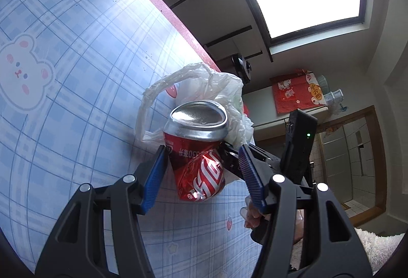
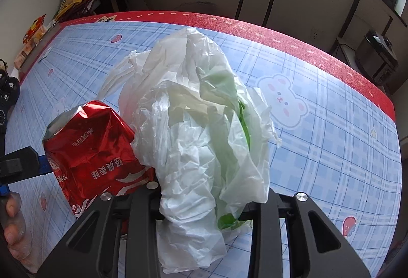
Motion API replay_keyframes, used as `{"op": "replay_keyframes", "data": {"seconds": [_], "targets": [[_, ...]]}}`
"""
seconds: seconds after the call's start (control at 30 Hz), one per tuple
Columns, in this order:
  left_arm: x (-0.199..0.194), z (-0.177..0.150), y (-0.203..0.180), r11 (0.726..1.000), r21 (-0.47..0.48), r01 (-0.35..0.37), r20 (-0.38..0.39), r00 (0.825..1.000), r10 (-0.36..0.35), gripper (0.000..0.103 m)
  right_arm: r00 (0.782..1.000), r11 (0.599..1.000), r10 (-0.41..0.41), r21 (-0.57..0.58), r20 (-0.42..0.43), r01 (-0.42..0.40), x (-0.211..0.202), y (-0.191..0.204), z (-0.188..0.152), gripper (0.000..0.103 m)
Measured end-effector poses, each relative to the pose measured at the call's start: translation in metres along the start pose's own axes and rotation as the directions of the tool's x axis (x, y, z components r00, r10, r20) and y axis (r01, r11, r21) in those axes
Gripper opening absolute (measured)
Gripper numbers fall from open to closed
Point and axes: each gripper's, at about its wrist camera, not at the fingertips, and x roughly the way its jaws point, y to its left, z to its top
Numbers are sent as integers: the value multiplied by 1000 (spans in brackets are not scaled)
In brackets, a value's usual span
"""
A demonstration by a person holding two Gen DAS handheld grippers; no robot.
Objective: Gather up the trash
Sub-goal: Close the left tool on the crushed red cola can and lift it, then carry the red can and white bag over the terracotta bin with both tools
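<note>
Red crushed cola can [image 1: 197, 163] lower centre, left tool [image 1: 204, 168] pads astride, not pinching; right tool [image 2: 204, 201] clenched on plastic bag [image 2: 199, 124]. Squeeze squarely, avoid slip.

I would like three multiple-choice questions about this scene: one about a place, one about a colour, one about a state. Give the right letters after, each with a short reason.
1. Where is the plastic bag relative to the can, seen from the right wrist?
A. To its right, touching it
B. Under it
C. Far across the table

2. What colour is the can's body?
A. Blue
B. Red
C. Green

3. What is the can's state?
A. Smooth and round
C. Flattened to a disc
B. Dented and crumpled

Answers: 1 A, the bag presses against the can's right side. 2 B, red with white lettering. 3 B, its wall is creased between the left gripper fingers.
</note>
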Motion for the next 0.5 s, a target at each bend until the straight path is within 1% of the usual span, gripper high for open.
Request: {"op": "replay_keyframes", "data": {"seconds": [0.13, 0.17, 0.2, 0.23, 0.27, 0.3, 0.33, 0.37, 0.5], "targets": [[9, -4, -6, 999, 26, 20, -24, 1000, -19, 54, 1000, 1000, -4, 9, -3, 4, 1, 1, 0, 31], [12, -7, -8, 999, 31, 18, -30, 999, -17, 53, 1000, 1000, -4, 8, -4, 4, 1, 2, 1, 31], [16, -5, -10, 999, 42, 6, -36, 999, -4, 50, 1000, 1000, -4, 8, -5, 4, 1, 2, 1, 31], [20, -6, -11, 998, 55, -19, -41, 999, 21, 42, 1000, 1000, -2, 8, -5, 2, 1, 3, 1, 31], [24, -7, -11, 997, 66, -44, -46, 998, 47, 38, 1000, 1000, -1, 8, -4, 1, 1, 3, 1, 31], [27, -8, -10, 995, 68, -72, -49, 996, 75, 28, 1000, 1000, 1, 9, -5, -1, 1, 2, 1, 31], [29, -8, -8, 993, 65, -97, -51, 994, 101, 15, 1000, 1000, 2, 10, -6, -2, 0, 0, 0, 31], [30, -8, -6, 991, 64, -121, -49, 991, 124, 14, 1000, 1000, 4, 11, -8, -4, 0, 0, 0, 31], [19, -8, -7, 982, 77, -171, -11, 985, 172, 13, 1000, 1000, 16, 22, -6, -15, -5, -1, -3, 29]]}}
